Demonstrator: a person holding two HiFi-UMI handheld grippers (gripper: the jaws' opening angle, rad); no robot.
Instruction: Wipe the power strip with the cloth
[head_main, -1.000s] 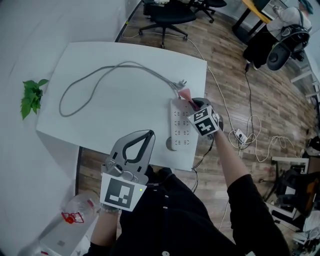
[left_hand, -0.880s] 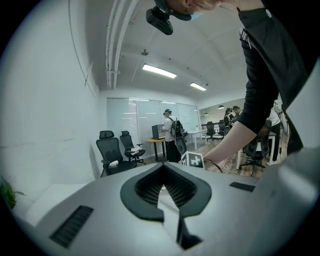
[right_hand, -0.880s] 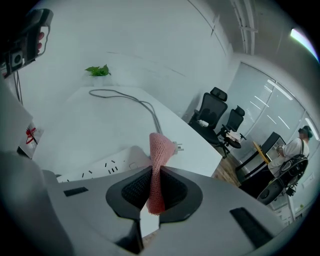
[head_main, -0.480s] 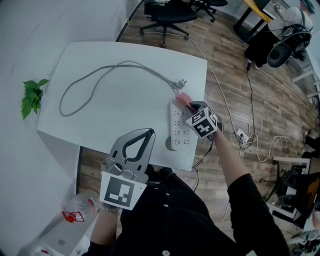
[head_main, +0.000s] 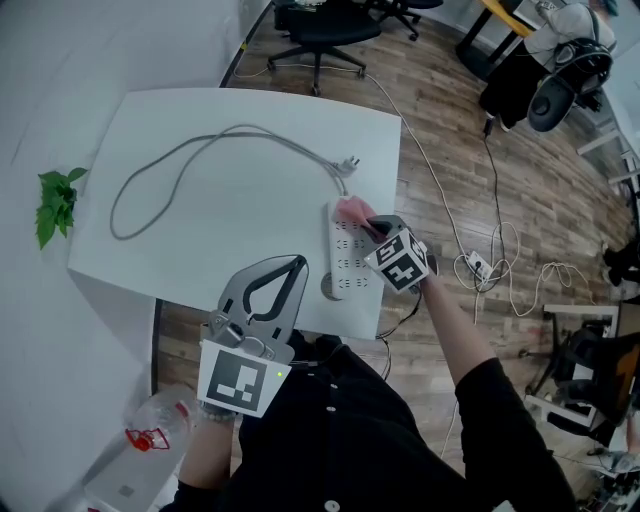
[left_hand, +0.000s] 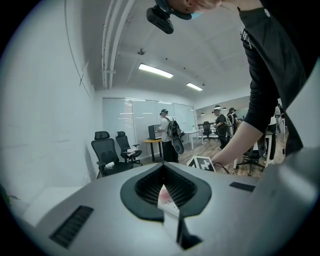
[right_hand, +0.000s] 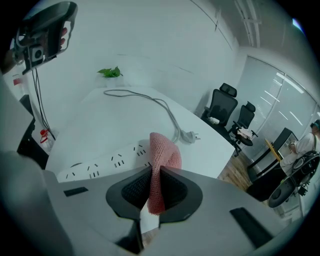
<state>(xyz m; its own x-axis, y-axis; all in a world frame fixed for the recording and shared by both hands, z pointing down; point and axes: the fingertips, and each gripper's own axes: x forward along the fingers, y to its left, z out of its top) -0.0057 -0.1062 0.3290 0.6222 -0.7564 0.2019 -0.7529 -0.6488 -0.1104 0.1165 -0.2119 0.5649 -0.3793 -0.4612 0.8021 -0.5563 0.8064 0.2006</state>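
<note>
A white power strip (head_main: 344, 258) lies near the table's right front edge, and its grey cord (head_main: 180, 160) loops across the table. On the strip's far end rests a pink cloth (head_main: 351, 210), with my right gripper (head_main: 368, 226) shut on it. In the right gripper view the cloth (right_hand: 163, 155) hangs out between the jaws of my right gripper (right_hand: 155, 175), over the strip (right_hand: 100, 167). My left gripper (head_main: 288, 264) hovers over the table's front edge, left of the strip. It is shut and holds nothing. In its own view the left gripper (left_hand: 164, 172) points up into the room.
The cord's plug (head_main: 350, 162) lies loose just beyond the strip. A round hole (head_main: 328, 287) sits in the table (head_main: 250, 220) beside the strip's near end. A plant (head_main: 55, 205) stands to the left, an office chair (head_main: 320, 30) behind, and cables (head_main: 490, 265) lie on the floor to the right.
My right gripper has drawn the cloth a little nearer, from the strip's far tip onto its far end. The left gripper has not moved.
</note>
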